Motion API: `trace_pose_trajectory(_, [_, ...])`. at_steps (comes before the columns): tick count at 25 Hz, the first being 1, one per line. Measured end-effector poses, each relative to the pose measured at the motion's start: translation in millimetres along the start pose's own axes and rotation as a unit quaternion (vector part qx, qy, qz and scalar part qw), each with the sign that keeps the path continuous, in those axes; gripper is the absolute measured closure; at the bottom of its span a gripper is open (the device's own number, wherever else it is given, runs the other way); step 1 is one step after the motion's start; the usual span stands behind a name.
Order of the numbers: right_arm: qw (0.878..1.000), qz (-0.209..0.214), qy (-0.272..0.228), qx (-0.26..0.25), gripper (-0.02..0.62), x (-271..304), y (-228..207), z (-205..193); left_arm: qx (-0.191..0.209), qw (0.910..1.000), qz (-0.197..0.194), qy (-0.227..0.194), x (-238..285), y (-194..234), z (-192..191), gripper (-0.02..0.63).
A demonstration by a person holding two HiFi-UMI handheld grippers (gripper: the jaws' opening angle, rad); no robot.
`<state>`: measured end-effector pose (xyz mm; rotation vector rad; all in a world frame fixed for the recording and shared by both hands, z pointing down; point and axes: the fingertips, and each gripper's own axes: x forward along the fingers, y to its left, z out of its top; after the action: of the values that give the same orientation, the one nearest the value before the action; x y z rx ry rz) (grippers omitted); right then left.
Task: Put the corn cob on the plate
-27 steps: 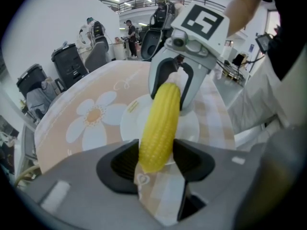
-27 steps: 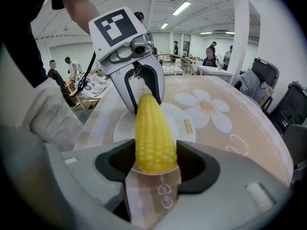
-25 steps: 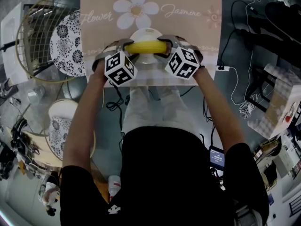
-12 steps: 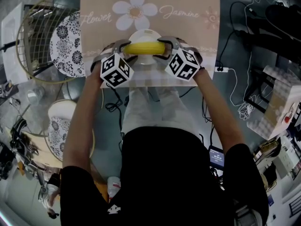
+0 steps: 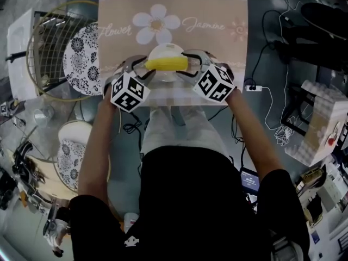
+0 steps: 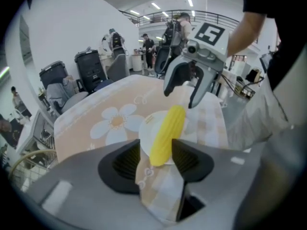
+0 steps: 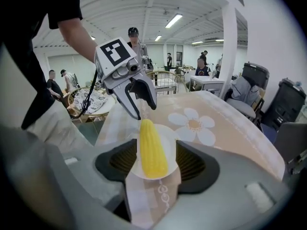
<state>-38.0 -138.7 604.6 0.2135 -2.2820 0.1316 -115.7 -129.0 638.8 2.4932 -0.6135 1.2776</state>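
The yellow corn cob lies on a small white plate on the flowered tablecloth. My left gripper hangs over its left end and my right gripper over its right end. In the left gripper view the cob shows between my jaws, which are closing without pressing on it; the right gripper hovers over its far end. In the right gripper view the cob rests on the plate between open jaws, with gaps either side; the left gripper stands above its far tip.
The tablecloth covers the table. To the left stands a wire basket holding a black-and-white patterned plate, with another patterned dish nearer me. Cables and a white box lie on the floor at the right.
Both grippers have lifted a little off the cob's ends. The cob stays on the plate.
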Motion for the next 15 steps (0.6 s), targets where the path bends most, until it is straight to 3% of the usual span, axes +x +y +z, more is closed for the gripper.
trace_pose_trajectory(2, [1.000, -0.006, -0.013, 0.005, 0.357, -12, -2, 11, -0.017, 0.9994, 0.013, -0.025, -17, 3, 13, 0.420])
trace_pose_trajectory(6, [0.998, -0.021, -0.051, 0.016, 0.409, -35, -8, 38, -0.033, 0.9954, 0.055, -0.071, -50, 8, 42, 0.448])
trace_pose_trajectory(15, [0.984, -0.044, -0.163, 0.049, 0.489, -91, -15, 106, -0.080, 0.9756, 0.145, -0.143, -112, 7, 86, 0.596])
